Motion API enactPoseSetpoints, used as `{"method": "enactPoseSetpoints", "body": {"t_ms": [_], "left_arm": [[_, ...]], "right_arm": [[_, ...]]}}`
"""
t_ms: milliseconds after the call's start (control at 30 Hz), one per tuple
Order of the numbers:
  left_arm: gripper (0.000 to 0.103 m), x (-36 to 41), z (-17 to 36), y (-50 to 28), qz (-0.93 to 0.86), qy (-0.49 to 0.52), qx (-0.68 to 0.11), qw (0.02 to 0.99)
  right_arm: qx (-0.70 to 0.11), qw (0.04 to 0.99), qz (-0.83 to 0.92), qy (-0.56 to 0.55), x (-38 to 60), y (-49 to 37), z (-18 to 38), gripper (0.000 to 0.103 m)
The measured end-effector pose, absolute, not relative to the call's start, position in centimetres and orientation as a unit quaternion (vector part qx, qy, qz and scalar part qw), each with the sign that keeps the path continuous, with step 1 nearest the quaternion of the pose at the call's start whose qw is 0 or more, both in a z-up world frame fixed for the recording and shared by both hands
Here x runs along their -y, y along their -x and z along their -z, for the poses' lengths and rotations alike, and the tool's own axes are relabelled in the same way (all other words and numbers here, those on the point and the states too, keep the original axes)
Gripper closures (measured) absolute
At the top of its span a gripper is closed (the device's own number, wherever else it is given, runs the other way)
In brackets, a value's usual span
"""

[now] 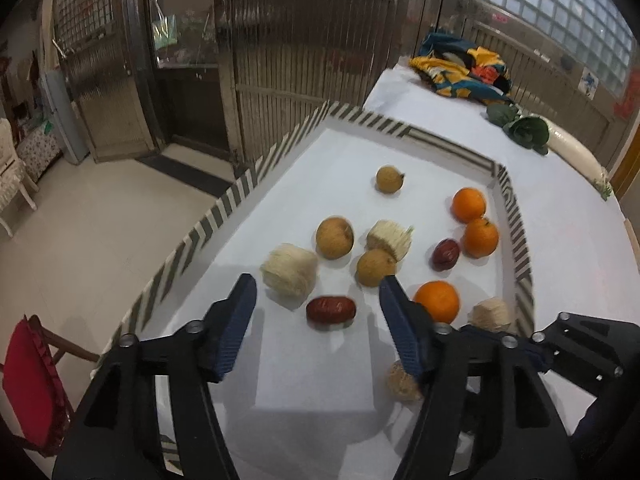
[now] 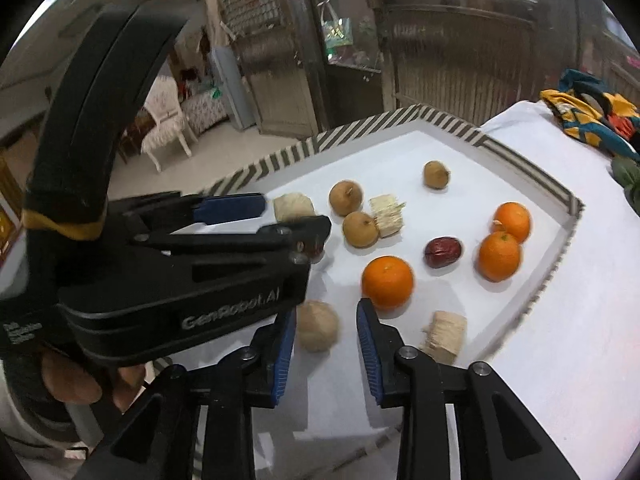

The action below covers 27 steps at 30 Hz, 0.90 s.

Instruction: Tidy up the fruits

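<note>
Orange fruits, brown pears, red dates lie mixed ahead of both jaws, unsorted; left gripper and right gripper gape apart, empty.

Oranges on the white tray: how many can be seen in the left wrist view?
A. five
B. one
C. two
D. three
D: three oranges show, two close together near the far right rim and one nearer, beside the left gripper's right finger.
</note>
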State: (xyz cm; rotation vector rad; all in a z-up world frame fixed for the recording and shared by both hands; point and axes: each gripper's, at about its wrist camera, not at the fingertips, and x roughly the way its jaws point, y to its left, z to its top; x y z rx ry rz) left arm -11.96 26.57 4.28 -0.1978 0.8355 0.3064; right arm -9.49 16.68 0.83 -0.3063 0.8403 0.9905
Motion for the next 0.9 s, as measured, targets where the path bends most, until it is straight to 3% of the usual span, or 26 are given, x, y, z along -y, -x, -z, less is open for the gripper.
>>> {"method": "enactPoseSetpoints", "body": {"t_ms": [900], "left_arm": [[0.038,-20.9,-7.2,12.1,-0.157,0.053,-0.366,0.916]], "right_arm": [[-0.345,0.865,-0.362,0.045,-7.9,7.8,-4.4,0.069]]}}
